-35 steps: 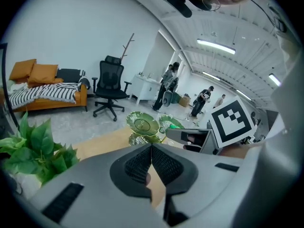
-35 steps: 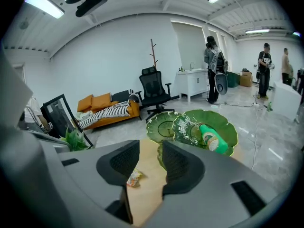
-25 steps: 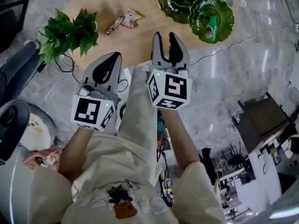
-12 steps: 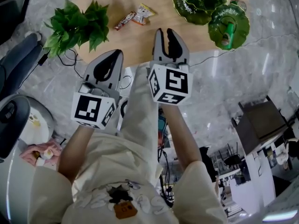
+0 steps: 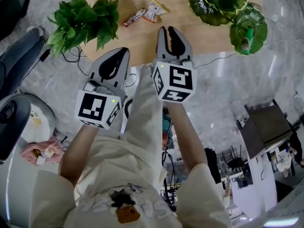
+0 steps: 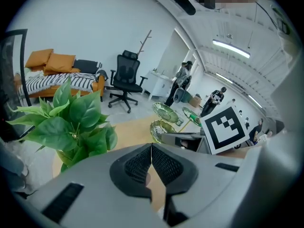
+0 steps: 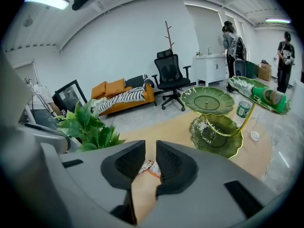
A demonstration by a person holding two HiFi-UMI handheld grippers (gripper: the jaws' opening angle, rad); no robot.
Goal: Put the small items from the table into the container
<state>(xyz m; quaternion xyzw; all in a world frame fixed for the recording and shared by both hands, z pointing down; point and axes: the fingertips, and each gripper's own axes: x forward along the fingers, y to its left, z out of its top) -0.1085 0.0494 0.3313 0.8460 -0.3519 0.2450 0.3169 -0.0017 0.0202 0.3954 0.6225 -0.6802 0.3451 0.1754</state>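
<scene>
Two snack packets lie on the wooden table, a brown bar and a lighter pouch; in the right gripper view the packets show through the jaw gap. The container is a green leaf-shaped tiered dish at the table's right end; one leaf holds a green bottle. My right gripper hovers over the table's near edge, short of the packets. Its jaws are closing to a narrow gap with nothing between them. My left gripper hangs lower left, off the table, its jaws shut and empty.
A potted plant stands at the table's left end, close to the left gripper. Cables trail on the marble floor. A green can stands by the dish. An office chair, a sofa and people are far behind.
Both grippers have moved forward and down toward the table. The right jaws have narrowed. The table's items have slid right and up in the head view.
</scene>
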